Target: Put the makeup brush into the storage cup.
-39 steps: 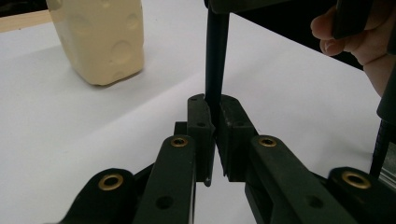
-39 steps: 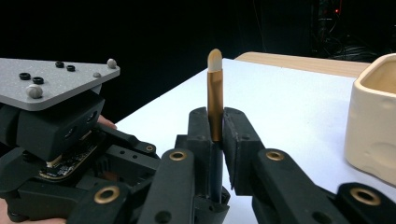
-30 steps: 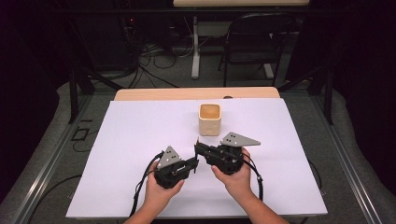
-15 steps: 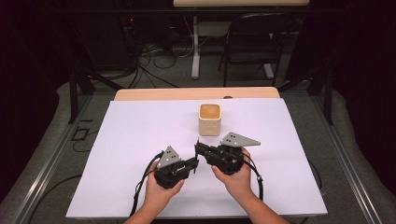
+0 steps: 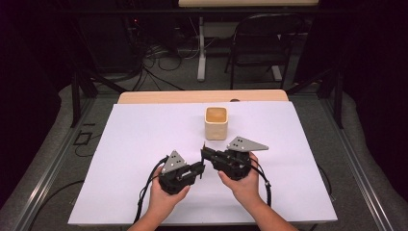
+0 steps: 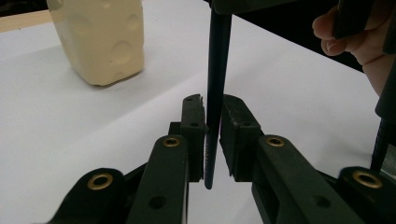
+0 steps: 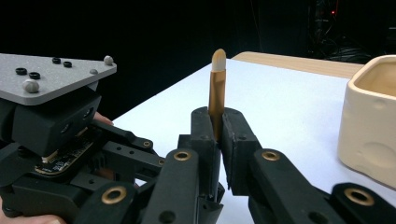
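We see the right hand-held gripper (image 7: 217, 123) clamped on a brush (image 7: 216, 91), bristles up, handle running down between the left hand-held gripper's (image 6: 212, 116) just-loosening jaws

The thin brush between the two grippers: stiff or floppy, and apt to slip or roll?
Probably stiff: the brush runs straight from the right gripper, shut on its gold collar, to between the jaws of the left gripper, which have just been opening. Likely light, being so slim. Its smooth round handle may slip and would probably roll on the table.
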